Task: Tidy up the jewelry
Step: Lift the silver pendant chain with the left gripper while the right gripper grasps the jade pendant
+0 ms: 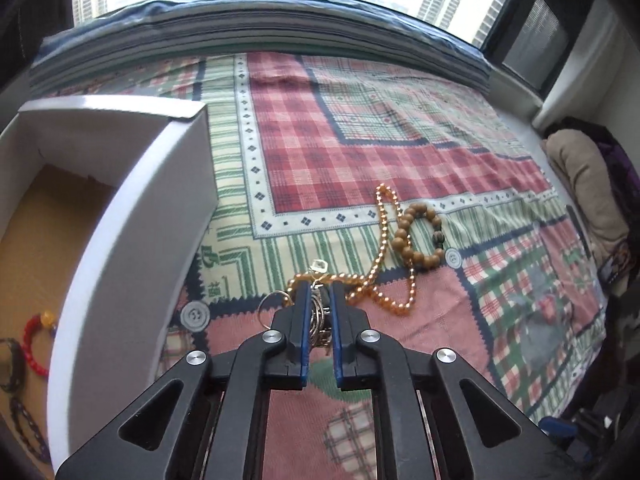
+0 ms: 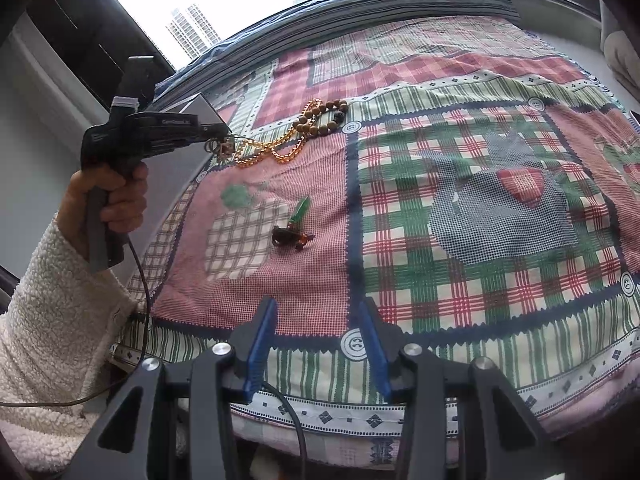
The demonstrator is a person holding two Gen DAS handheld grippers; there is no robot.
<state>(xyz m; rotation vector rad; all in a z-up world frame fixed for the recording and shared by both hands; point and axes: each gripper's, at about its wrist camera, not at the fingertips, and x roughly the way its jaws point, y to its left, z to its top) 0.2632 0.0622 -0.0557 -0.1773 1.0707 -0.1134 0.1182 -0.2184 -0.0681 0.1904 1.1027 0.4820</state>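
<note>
jaws pinch silver bangles (image 1: 318, 316); box (image 1: 132, 216) holds maybe bracelets (image 1: 34, 344)

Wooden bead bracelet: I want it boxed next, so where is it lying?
In the left wrist view the wooden bead bracelet lies on the patchwork quilt, ahead and right of the left tongs, overlapping the amber bead strand.

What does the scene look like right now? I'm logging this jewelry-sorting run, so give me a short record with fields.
surface: patchwork plaid bedspread
left gripper: shut on a bunch of silver rings
right gripper: open, holding nothing, above the bedspread
box: white, open, left of the left gripper; red bead bracelet inside
on bedspread: amber bead strand, wooden bead bracelet, green pendant, dark small piece
contact: amber strand overlaps the wooden bracelet
</note>
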